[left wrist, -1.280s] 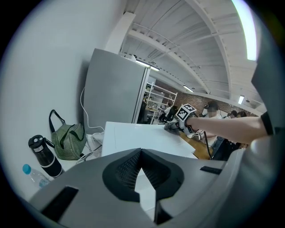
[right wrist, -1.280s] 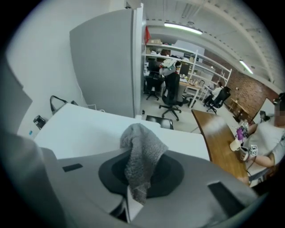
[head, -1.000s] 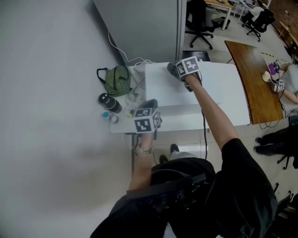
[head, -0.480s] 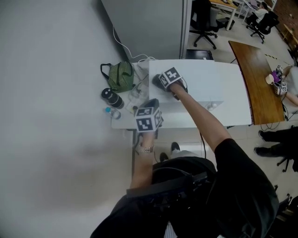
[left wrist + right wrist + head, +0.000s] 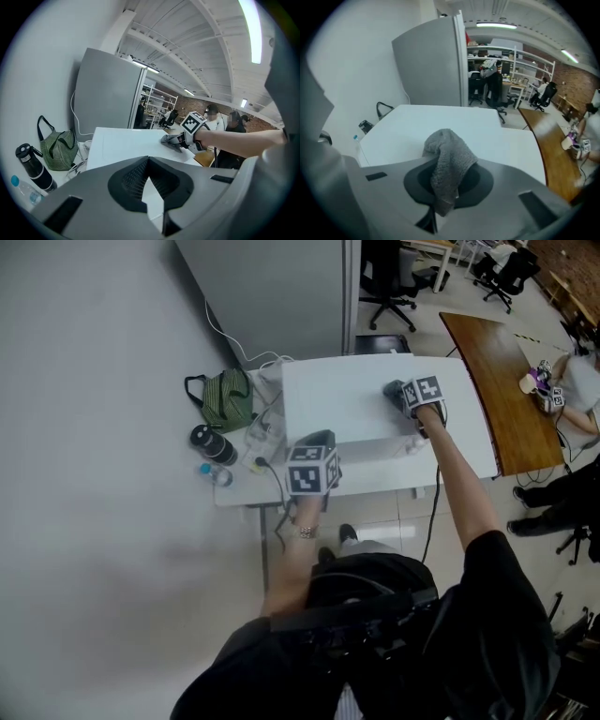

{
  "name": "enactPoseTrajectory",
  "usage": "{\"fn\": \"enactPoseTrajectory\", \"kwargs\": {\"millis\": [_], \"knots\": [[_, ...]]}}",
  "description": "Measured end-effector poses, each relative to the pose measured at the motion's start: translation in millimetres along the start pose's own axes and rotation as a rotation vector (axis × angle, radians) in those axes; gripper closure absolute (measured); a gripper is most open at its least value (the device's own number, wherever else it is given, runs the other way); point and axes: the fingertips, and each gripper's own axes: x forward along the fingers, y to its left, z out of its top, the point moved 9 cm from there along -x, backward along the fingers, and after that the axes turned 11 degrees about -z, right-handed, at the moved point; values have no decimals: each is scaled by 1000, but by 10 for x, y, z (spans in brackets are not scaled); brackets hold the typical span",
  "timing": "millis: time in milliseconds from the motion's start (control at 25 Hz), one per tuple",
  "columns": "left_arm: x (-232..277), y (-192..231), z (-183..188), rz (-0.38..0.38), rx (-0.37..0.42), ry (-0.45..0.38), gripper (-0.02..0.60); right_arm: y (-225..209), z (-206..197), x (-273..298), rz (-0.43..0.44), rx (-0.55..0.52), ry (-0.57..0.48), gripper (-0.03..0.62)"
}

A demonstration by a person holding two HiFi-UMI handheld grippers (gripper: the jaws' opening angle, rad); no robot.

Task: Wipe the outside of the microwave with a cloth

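Note:
The white microwave (image 5: 337, 404) stands on a white table (image 5: 244, 493), seen from above. My right gripper (image 5: 412, 395) rests on the right part of its top, shut on a grey cloth (image 5: 395, 390) that lies against the surface. In the right gripper view the cloth (image 5: 447, 157) bunches up between the jaws and hangs over them. My left gripper (image 5: 314, 465) hovers by the microwave's front left corner, shut with nothing in it. The left gripper view shows the microwave top (image 5: 122, 145) and the right gripper (image 5: 180, 139) with the cloth beyond my left gripper (image 5: 148, 161).
A green striped bag (image 5: 223, 399), a black bottle (image 5: 208, 443) and a small plastic bottle (image 5: 216, 474) sit on the table left of the microwave, with white cables. A grey partition (image 5: 272, 287) stands behind. A wooden desk (image 5: 487, 371) and office chairs (image 5: 384, 287) are at the right.
My right gripper swept the cloth across the microwave top, first to the left, then over to the right side. My left gripper has stayed by the front left corner.

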Motion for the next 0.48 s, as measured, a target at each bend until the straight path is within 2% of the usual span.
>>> {"fn": "enactPoseTrajectory", "kwargs": {"millis": [160,280,400,480], "knots": [[-5,-59,-9,-16,6,9,588,-463,-152,-75,-83,43,15,559],[-106,-10,-11,3,0,2,588,-627,-228,-113,-149,81,38,559],[-260,117,-15,41,-17,-16,588,-332,-163,-313,-118,115,-24,559],[-363,226,-6,76,-29,-30,588,247,-3,-487,-12,76,-128,560]]}}
